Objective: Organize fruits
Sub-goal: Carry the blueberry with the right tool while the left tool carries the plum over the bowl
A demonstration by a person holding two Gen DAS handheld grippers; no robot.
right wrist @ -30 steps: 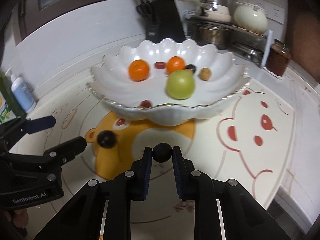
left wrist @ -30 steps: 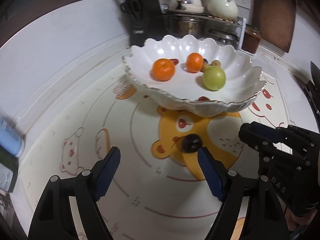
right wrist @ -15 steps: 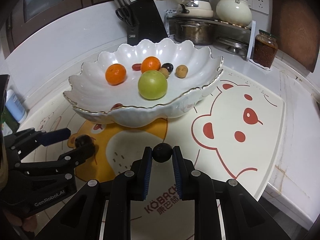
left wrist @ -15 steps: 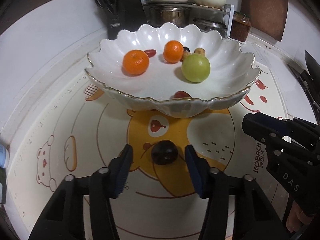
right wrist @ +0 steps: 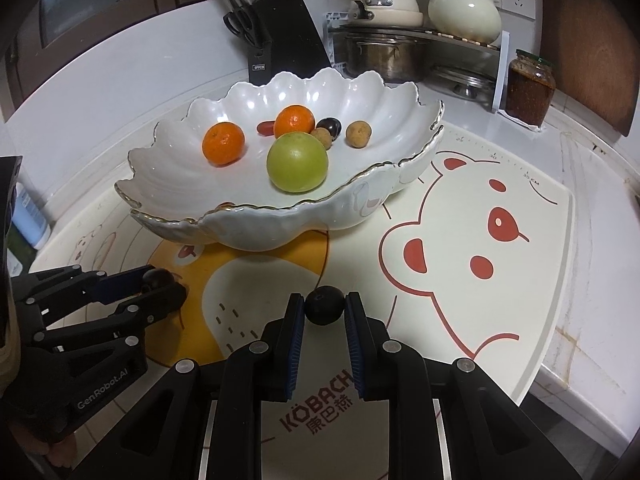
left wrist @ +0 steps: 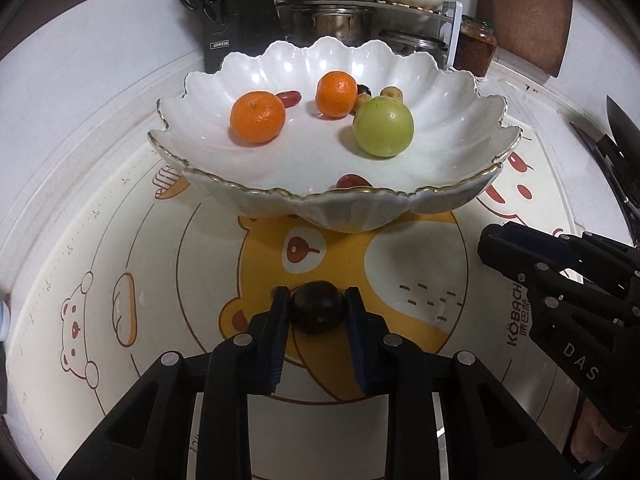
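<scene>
Dark plum [left wrist: 317, 307] on the bear-print mat [left wrist: 168, 272], clamped between the pads of the left gripper [left wrist: 318, 314]; the right gripper [right wrist: 325, 312] likewise grips a second dark fruit [right wrist: 324, 304], so the pick-up step looks complete and next both need lifting over the rim. Scalloped white bowl [right wrist: 256, 220] behind holds two tangerines [right wrist: 223, 142], a green fruit [right wrist: 297, 162] and several small fruits.
</scene>
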